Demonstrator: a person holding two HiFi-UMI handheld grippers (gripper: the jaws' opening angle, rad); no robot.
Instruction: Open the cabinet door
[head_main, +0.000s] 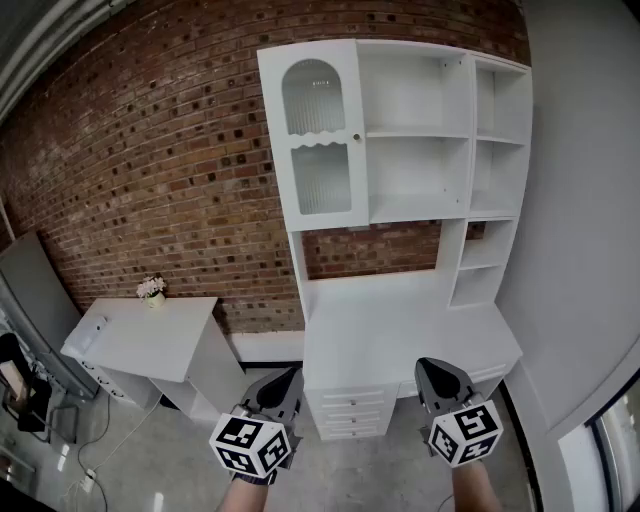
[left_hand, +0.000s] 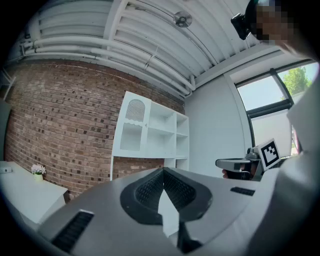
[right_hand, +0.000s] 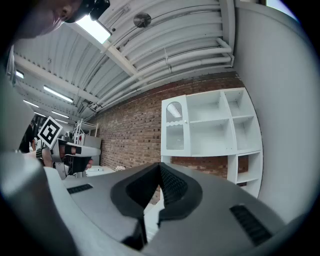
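Door not yet touched; task not begun.

- Far left, low and well off from the cabinet door (head_main: 318, 135), a small table (head_main: 150, 335) is standing against the brick wall (head_main: 150, 150).
- I am holding the left tongs (head_main: 285, 385) level, below the door and well apart from it. Jaws are resting together with nothing between them.
- The door itself is sitting shut, at the left end of the white shelf unit (head_main: 420, 135), above the desk (head_main: 400, 320). Its long axis is running upright. Its knob (head_main: 355, 137) is sitting at mid-height on the right edge, so I am judging the hinges to be on the left edge and the swing to go out and leftward.
- I am holding the right tongs (head_main: 440, 378) level too, below and to the right of the door, also well apart from it. Jaws are meeting at the tips, gripping nothing.

Relation for the coming move: from both tongs the door is lying ahead and high up. Sideways, the knob is falling between the two, slightly nearer the left pair. I am reckoning the right pair is better placed, since it would be staying clear of the swing. Either pair will need raising and opening first.
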